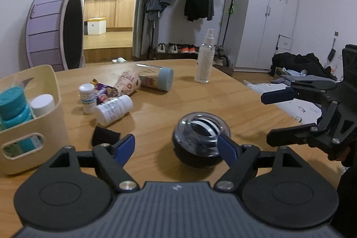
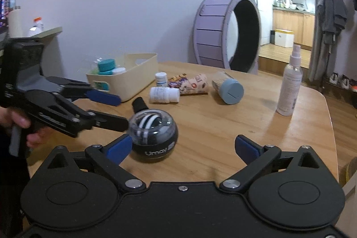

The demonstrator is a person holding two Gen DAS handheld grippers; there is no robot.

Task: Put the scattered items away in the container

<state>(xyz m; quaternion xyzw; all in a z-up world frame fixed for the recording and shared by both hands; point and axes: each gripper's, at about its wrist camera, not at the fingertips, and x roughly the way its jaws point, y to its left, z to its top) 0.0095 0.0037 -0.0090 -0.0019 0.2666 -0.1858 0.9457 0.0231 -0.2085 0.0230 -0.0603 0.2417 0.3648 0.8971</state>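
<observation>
While sitting loose on the table (image 1: 234, 104), gyro ball (image 1: 199, 142): centring between wide-open left gripper (image 1: 178, 146) before closing; right gripper (image 2: 181, 147) spread wide, holding nothing, 1 container (image 1: 53, 90) waiting.

On the table (image 2: 223, 126), the basket (image 2: 133, 79) sits left of the bottles (image 2: 164, 94), spray bottle (image 2: 290, 86) far right

A smooth, matt wooden table (image 1: 223, 90) with visible grain holds a glossy gyro ball (image 1: 200, 139) with a clear plastic dome over a black shell. The cream container (image 1: 53, 104) is matt plastic. The spray bottle (image 1: 205, 59) is clear, shiny plastic with a paper label.
</observation>
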